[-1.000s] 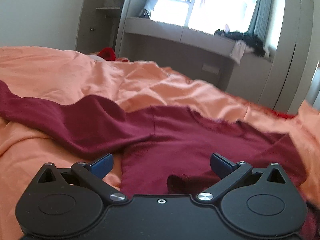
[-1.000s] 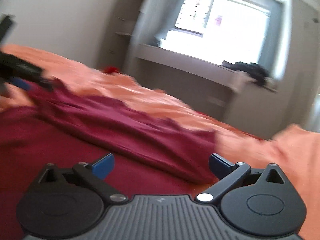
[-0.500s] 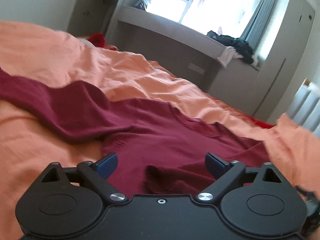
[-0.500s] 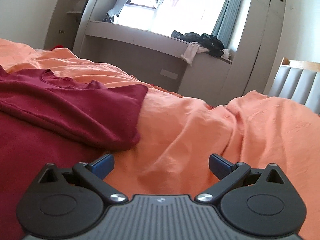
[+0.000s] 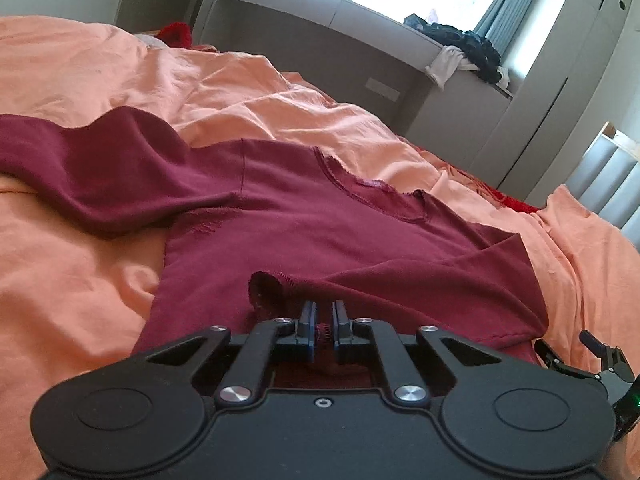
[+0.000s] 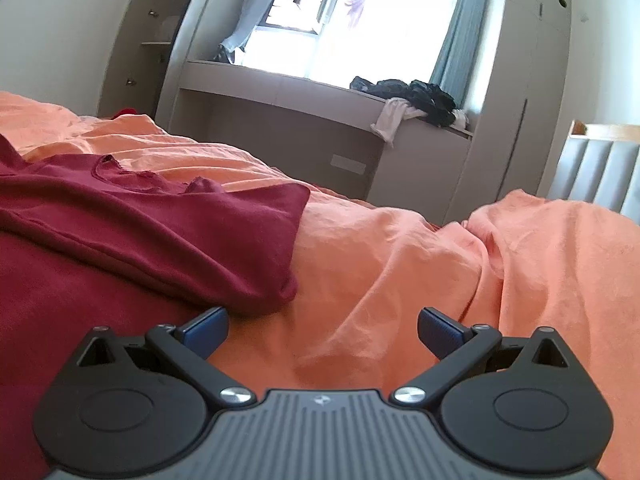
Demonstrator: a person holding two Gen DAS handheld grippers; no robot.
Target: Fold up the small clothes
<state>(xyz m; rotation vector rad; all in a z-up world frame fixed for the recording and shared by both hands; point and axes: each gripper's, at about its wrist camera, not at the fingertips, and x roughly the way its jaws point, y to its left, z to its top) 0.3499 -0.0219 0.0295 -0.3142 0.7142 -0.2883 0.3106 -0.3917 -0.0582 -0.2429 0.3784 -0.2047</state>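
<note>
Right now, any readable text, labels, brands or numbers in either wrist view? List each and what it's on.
None readable.
Neck label inside the maroon shirt: a pale patch, too blurred to read.
Emblem on the right gripper body: a small logo mark, no legible letters.
Left gripper, jaws shut on shirt fabric: no markings visible.
Orange bedsheet: plain.

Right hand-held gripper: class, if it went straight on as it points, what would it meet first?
Probably the orange bedsheet: the open right hand-held gripper aims there, just beside the maroon shirt.
</note>
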